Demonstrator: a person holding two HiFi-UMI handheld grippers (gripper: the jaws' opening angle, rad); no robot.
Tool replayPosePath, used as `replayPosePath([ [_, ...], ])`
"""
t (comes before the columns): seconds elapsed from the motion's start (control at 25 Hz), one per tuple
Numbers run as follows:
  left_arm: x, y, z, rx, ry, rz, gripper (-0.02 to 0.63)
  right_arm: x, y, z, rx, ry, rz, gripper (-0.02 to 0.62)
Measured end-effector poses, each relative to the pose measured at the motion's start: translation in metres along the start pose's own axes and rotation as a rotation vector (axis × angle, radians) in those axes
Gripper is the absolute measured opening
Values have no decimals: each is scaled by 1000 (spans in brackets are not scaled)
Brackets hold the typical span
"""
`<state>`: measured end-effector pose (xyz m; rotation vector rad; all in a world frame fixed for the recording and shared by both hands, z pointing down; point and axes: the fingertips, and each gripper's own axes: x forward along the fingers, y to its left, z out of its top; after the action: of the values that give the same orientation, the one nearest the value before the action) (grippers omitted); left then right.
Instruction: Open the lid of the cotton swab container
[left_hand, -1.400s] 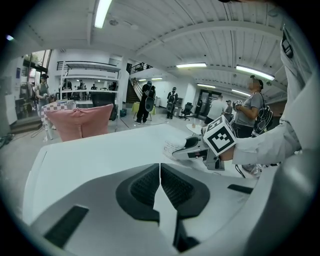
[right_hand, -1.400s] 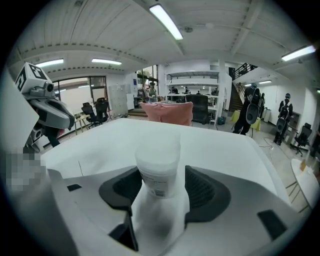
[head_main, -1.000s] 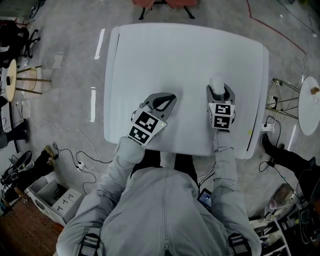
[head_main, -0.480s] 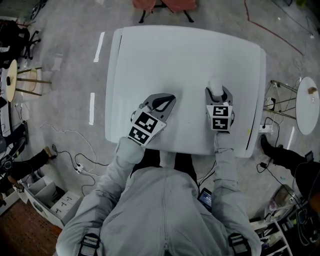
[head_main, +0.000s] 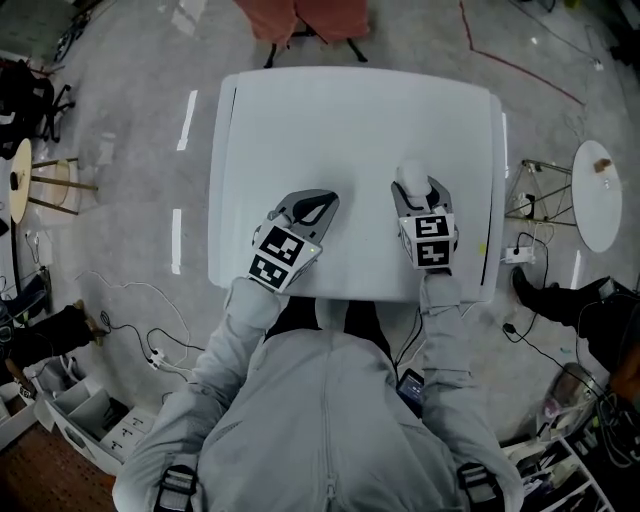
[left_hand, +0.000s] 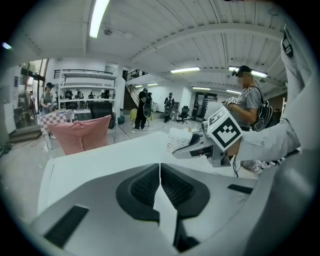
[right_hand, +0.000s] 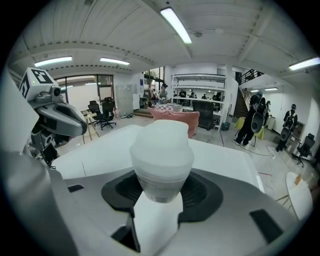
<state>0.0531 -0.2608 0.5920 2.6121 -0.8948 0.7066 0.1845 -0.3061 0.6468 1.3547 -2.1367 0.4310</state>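
Observation:
The cotton swab container (head_main: 410, 177), a small white tub with a domed lid (right_hand: 161, 141), stands upright on the white table (head_main: 350, 120), right of the middle. My right gripper (head_main: 416, 188) reaches in from the near side, and its pads press on the tub's lower body (right_hand: 160, 182). The lid is on. My left gripper (head_main: 322, 200) rests on the table to the left, well apart from the tub, its jaws shut with nothing between them (left_hand: 160, 172). The left gripper view shows the right gripper (left_hand: 200, 147) and the container (left_hand: 181, 139) from the side.
A pink seat (head_main: 300, 20) stands past the table's far edge. A round white side table (head_main: 598, 195) and a wire stand are off to the right. Cables and boxes lie on the floor at the left. Several people stand far back in the hall.
The right gripper's jaws have drawn in against the container. The head view has shifted, so the table and both grippers sit a little more to the left. The left gripper has stayed put.

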Motion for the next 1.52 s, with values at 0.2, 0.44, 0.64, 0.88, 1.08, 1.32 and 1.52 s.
replayPosePath([
  [0.2,-19,-14,21,36,-39,-8,23,-38,14,21,-11,-15,21,229],
  [0.44,-42,-29,50,86,-94,-10,23,-82,33,49,-49,-59,54,229],
  [0.64,-61,-32,66,114,-128,-9,23,-110,47,74,-72,-95,67,229],
  [0.88,-82,-34,80,143,-163,-7,23,-142,64,100,-76,-145,61,229],
  [1.08,-94,-24,102,164,-211,11,23,-156,67,123,-74,-200,49,229],
  [1.32,-113,-11,127,195,-268,37,23,-172,72,144,-53,-256,42,229],
  [1.52,-126,-3,141,215,-291,42,23,-175,79,155,-73,-269,55,229],
])
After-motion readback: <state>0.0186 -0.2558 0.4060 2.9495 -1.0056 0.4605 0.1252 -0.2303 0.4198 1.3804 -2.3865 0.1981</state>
